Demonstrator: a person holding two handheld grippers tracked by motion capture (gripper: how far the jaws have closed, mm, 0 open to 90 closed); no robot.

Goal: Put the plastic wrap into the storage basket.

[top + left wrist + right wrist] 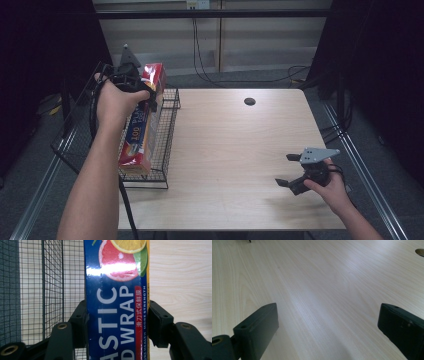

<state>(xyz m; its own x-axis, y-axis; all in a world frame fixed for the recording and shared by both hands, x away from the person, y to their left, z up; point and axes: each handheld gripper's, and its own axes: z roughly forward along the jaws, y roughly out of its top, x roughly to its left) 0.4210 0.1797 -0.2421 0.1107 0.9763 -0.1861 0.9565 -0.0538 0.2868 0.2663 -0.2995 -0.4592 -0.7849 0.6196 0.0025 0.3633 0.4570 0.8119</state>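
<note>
Plastic wrap box [144,117]: long carton, blue face with white lettering "PLASTIC WRAP", red strip along one edge, citrus picture at one end. In the high view it lies lengthwise inside the wire basket [170,131], running near to far, its far end raised and its near end down at the basket's near left corner. In the left gripper view the box [116,310] runs straight up the frame between the two black jaws.

Left gripper [131,80]: held in the left hand [114,104] over the far part of the basket. Jaws pinching the box across its width, one pad flat on each long side; contact is plain in the left gripper view [117,325].

Wire basket: black mesh, on the left edge of the surface [235,150], partly overhanging it. Mesh wall [47,287] seen left of the box in the left gripper view, pale wood to its right.

Right gripper [292,170]: in the right hand [334,190], near right part of the surface, well apart from basket and box. Jaws spread wide, nothing between them; bare wood grain between them in the right gripper view [329,322].

Round cable hole [249,101] in the surface at the far side, right of the basket.
</note>
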